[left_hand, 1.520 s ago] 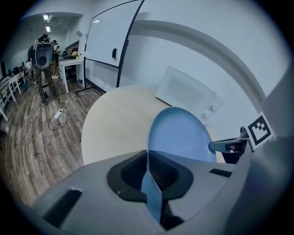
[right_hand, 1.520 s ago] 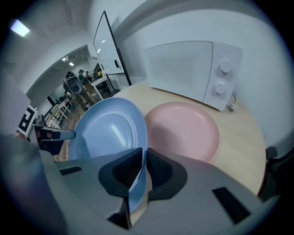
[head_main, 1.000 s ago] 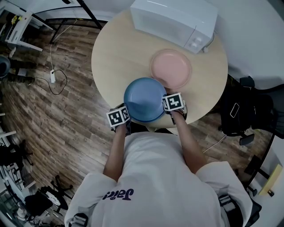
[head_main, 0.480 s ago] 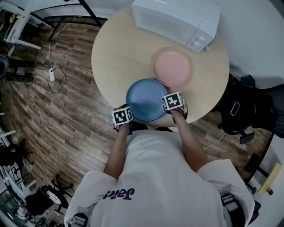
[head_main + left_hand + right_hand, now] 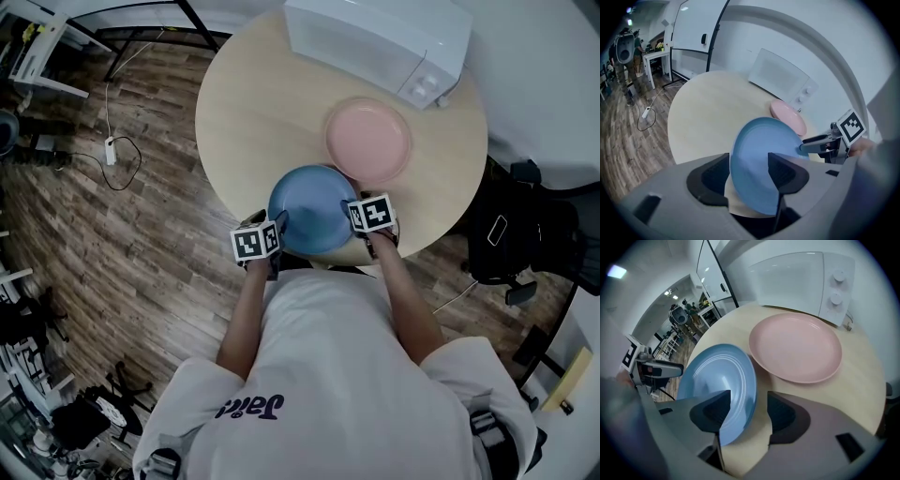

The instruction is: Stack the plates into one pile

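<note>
A blue plate (image 5: 312, 222) lies at the near edge of the round table, its far rim next to a pink plate (image 5: 368, 141). My left gripper (image 5: 279, 227) is at the blue plate's left rim and my right gripper (image 5: 349, 212) at its right rim. In the left gripper view the blue plate (image 5: 754, 159) rises tilted between the jaws of the left gripper (image 5: 749, 174), which are opening, with gaps at the pads. In the right gripper view the blue plate's (image 5: 719, 376) rim sits between the right gripper's (image 5: 747, 413) opening jaws, apart from the right pad. The pink plate (image 5: 796, 347) lies flat beyond.
A white microwave (image 5: 378, 42) stands at the far side of the round wooden table (image 5: 244, 112). A dark bag and chair base (image 5: 525, 234) sit on the floor to the right. A cable (image 5: 117, 164) lies on the wood floor at left.
The blue plate stays where it was beside the pink one. The left gripper has drawn slightly outward from the plate's left rim.
</note>
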Demonstrator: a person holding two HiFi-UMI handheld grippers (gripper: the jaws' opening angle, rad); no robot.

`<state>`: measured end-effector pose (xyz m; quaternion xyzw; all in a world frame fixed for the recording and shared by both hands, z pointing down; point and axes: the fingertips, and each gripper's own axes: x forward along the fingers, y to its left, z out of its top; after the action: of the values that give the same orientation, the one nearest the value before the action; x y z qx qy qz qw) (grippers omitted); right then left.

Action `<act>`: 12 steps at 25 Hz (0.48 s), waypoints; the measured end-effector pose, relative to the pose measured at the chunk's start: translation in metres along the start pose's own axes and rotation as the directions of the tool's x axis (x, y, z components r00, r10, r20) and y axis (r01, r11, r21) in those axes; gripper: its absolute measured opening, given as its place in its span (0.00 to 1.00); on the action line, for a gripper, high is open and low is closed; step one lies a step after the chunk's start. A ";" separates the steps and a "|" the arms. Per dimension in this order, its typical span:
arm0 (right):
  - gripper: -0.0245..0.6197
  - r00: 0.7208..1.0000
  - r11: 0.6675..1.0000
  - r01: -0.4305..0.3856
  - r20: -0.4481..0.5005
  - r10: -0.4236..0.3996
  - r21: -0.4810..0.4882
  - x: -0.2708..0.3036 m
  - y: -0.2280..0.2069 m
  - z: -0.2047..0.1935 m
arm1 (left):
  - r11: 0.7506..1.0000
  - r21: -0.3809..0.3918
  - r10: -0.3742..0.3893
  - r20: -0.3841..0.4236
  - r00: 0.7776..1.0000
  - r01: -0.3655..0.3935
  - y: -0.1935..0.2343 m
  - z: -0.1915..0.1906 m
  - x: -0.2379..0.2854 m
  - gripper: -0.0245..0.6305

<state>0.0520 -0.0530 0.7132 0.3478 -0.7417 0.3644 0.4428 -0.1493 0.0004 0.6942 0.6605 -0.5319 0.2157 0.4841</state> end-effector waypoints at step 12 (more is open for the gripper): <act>0.40 0.968 0.912 -0.230 0.173 0.180 0.340 0.013 -0.007 -0.016 | 0.980 -0.192 -0.055 -0.039 0.998 0.047 0.019 -0.019 0.017 0.41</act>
<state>0.0596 -0.0449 0.7320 0.3668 -0.7245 0.5125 0.2791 -0.1560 0.0091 0.7235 0.6195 -0.5222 0.1659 0.5622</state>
